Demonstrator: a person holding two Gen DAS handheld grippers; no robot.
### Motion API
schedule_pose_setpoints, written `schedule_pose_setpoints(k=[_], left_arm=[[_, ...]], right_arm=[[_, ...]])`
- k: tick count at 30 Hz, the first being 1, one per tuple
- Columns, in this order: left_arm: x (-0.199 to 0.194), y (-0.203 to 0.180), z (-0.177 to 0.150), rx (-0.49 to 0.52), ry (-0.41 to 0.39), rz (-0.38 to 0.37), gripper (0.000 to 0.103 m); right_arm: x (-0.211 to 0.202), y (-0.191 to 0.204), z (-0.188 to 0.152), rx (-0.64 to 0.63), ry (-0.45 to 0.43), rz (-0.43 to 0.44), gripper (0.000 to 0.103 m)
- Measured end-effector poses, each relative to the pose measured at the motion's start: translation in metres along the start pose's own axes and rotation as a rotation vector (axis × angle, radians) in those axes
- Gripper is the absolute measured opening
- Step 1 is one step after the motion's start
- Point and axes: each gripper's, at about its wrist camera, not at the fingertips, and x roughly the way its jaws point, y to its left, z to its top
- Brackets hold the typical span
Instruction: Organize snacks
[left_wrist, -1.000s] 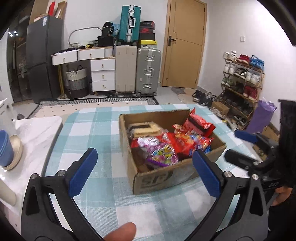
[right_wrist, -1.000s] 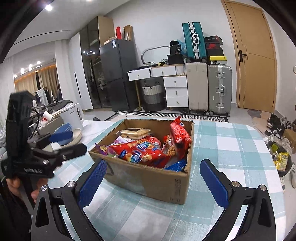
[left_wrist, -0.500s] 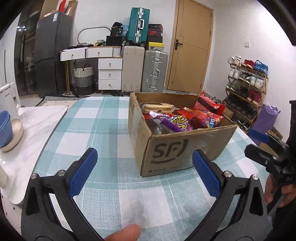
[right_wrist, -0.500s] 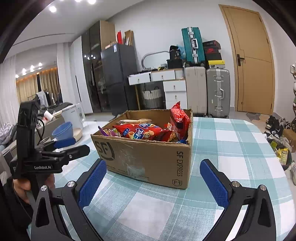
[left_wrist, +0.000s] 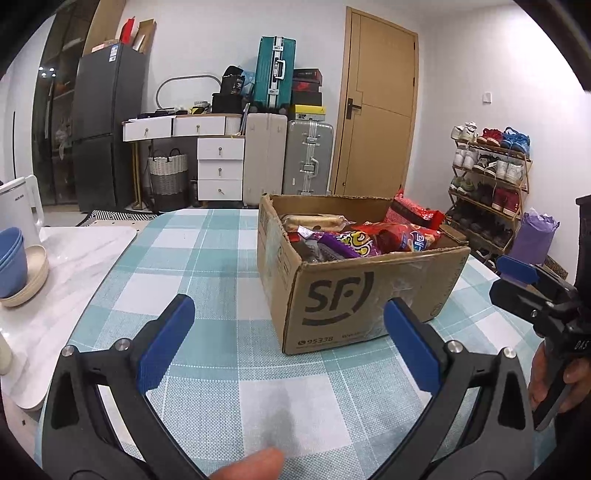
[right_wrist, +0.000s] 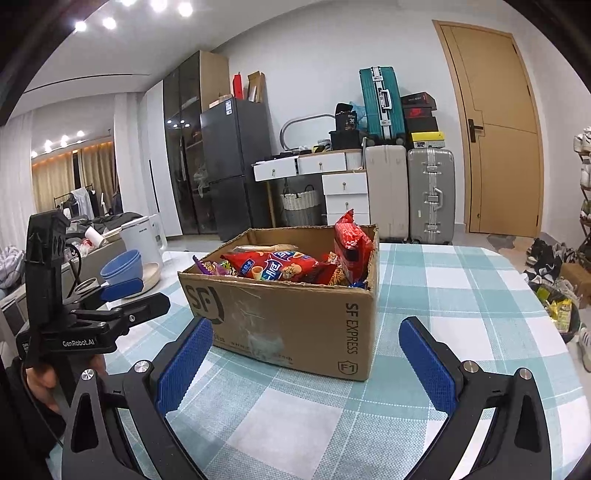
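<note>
An open cardboard box (left_wrist: 354, 302) (right_wrist: 288, 314) marked SF stands on the checked tablecloth (left_wrist: 207, 266), filled with several snack packets: a red bag (right_wrist: 273, 266), a purple one (left_wrist: 349, 243) and an upright red pack (right_wrist: 351, 245). My left gripper (left_wrist: 288, 339) is open, low over the cloth, just short of the box's near-left corner. My right gripper (right_wrist: 304, 356) is open too, facing the box's front from the other side. Each gripper shows in the other's view, held by a hand (right_wrist: 40, 380) (left_wrist: 554, 376).
Blue bowls (left_wrist: 11, 258) in a cream dish and a white kettle (left_wrist: 22, 206) sit on a marble counter at the left. Suitcases (left_wrist: 310, 155), drawers, a fridge and a shoe rack (left_wrist: 487, 177) line the room behind. Cloth stretches to the right of the box (right_wrist: 461, 295).
Both grippers have dropped from looking down into the box to nearly table level, so the box's side faces now show. Both stay open; the box has not moved.
</note>
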Motion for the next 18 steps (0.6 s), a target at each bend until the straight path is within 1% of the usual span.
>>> schedule_pose_setpoints(k=[5,8,18], left_arm=[[0.0015,0.0015,-0.0002,-0.017,0.012,0.006,0.102],[0.0048,0.0027,-0.0003,-0.026,0.021,-0.003,0.102],[0.0076,0.0,-0.0014,-0.015,0.024,-0.002,0.102]], right_arm=[[-0.0018,-0.0044,-0.0014,0.02,-0.008,0.0,0.102],[-0.0029,-0.0053,-0.001,0.023,-0.006,0.0,0.102],[-0.0015,0.0027,-0.0024,-0.018,-0.002,-0.012,0.102]])
